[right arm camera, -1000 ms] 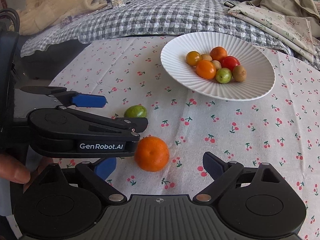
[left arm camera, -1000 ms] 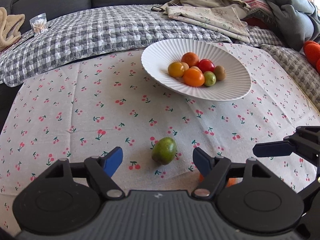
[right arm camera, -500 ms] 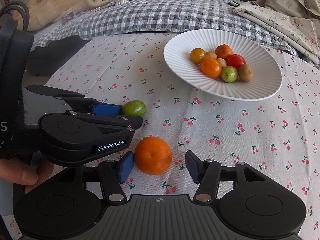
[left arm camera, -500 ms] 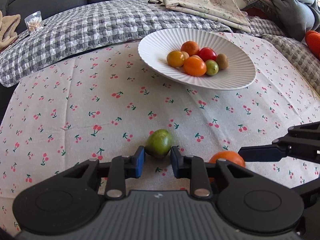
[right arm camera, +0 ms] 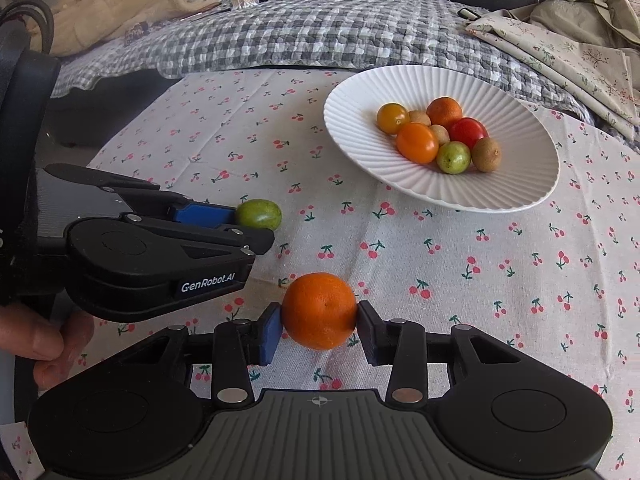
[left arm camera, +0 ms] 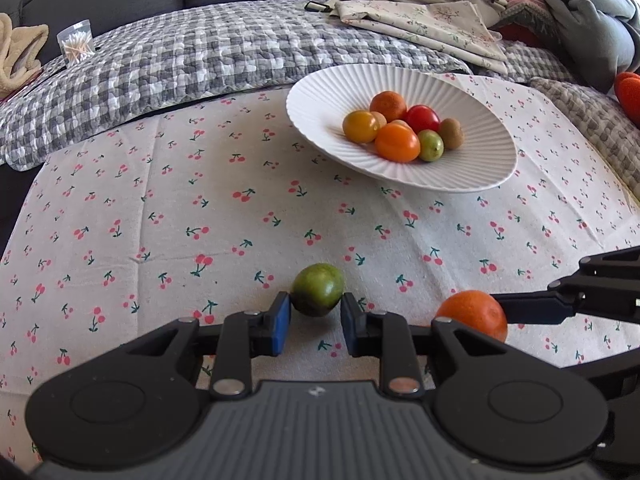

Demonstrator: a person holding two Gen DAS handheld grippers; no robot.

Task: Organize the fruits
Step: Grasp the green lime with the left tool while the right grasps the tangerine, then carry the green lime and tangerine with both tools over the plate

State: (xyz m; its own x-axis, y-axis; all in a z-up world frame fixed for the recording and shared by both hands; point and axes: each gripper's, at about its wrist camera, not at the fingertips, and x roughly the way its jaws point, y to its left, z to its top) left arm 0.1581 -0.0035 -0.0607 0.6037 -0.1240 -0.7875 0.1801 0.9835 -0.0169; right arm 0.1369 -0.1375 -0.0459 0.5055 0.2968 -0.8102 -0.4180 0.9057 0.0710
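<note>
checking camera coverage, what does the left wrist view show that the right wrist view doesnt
Only the left wrist view: the left gripper head-on, its pads against the lime, plus a grey garment and something red at the far right edge.

Only the right wrist view: the right gripper shut on the orange, and the person's hand at the left.

Both: the plate of small fruit, the cherry-print cloth, the checked quilt, the swab packet, and both loose fruits.

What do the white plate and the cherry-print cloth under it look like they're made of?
The white plate: probably matte glazed ceramic, going by its crisp radial ribs and soft sheen, though moulded plastic is possible. The cherry-print cloth: woven cotton or linen, with visible weave, creases and no gloss.
</note>
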